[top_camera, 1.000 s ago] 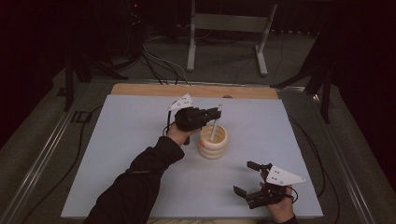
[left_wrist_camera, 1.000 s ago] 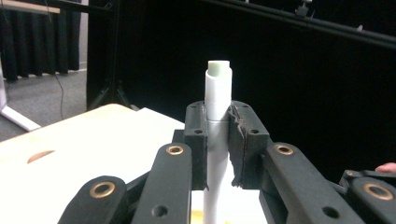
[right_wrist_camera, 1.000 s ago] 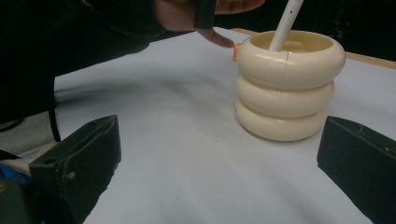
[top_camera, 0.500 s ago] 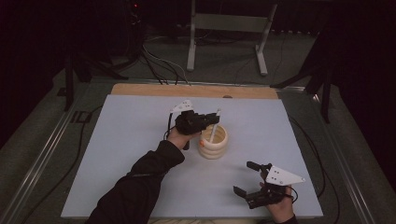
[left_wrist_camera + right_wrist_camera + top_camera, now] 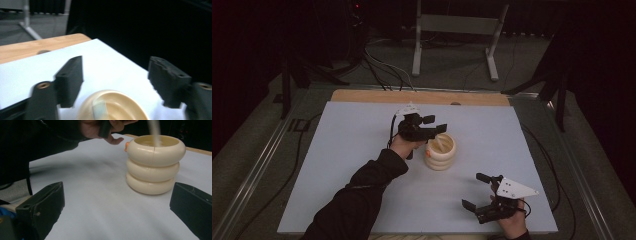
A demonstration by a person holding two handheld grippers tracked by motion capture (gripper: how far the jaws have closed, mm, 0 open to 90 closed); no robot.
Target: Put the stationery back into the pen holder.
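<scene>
**Stick loose in the cup, open jaws right above it**

Here the left gripper (image 5: 431,126) hovers over the rim of the cup (image 5: 440,151), a cream holder of three stacked rings. Its jaws have just been opening and now stand spread with nothing between them. A pale stick (image 5: 440,142) leans inside the cup, directly below and just ahead of them; in the left gripper view its flat end (image 5: 99,109) lies under the gap, against the inner wall.

The risks, as I judge them: the stick only rests on the rim, so a jaw brushing it as the hand lifts away could flip it out onto the mat (image 5: 362,150). The cup looks light and stands free, so a knock from the lower jaw or from the hand (image 5: 404,146) beside it could slide or tip it, spilling the stick. A small orange piece (image 5: 428,148) sits on the cup's side next to that hand and could catch a finger.

Farther off, the right gripper (image 5: 480,192) rests low near the mat's near edge, well apart from the cup, jaws spread and holding nothing. In the right gripper view the cup (image 5: 155,163) stands ahead of it with open mat between, so nothing blocks that side. Beyond the left gripper a wooden strip (image 5: 422,97) borders the mat, with a metal stand (image 5: 457,30) and cables (image 5: 382,70) on the floor behind, none of it in the way.
</scene>
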